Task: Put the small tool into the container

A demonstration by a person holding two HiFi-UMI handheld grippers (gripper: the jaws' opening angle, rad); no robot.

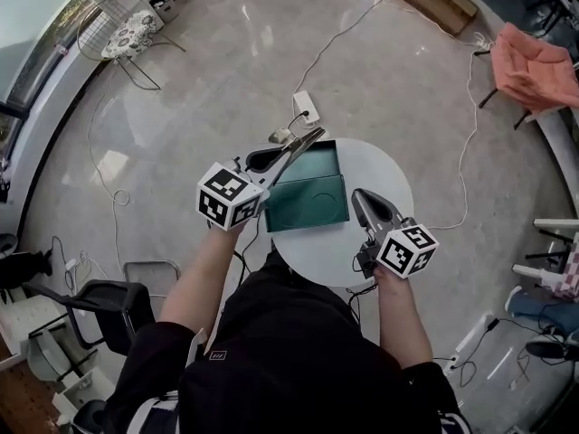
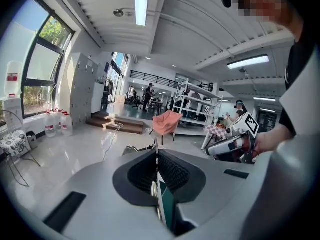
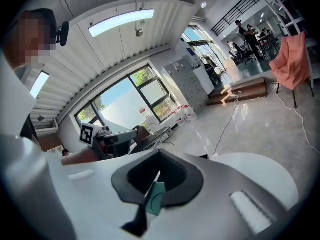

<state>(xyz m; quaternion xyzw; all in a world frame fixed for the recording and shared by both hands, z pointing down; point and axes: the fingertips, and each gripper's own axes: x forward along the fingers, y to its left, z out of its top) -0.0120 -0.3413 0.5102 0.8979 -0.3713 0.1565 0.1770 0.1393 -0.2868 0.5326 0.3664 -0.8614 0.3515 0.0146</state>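
A teal container (image 1: 336, 165) lies open on the round white table (image 1: 389, 179), its lid folded toward me. My left gripper (image 1: 317, 135) reaches over the container's far left corner, jaws shut. From its own view (image 2: 156, 151) the jaws meet in a line, and a teal sliver shows low in the slit. A small silvery piece (image 1: 280, 136) sits beside those jaws; I cannot tell what it is. My right gripper (image 1: 356, 193) hovers at the container's right edge, jaws together (image 3: 160, 156), with a similar teal sliver low in its slit. No small tool is clearly visible.
A white power strip (image 1: 306, 107) and its cable lie on the glossy floor beyond the table. An orange chair (image 1: 534, 66) stands far right, a wire chair (image 1: 127, 34) far left, and a dark chair (image 1: 109, 310) is close at my left.
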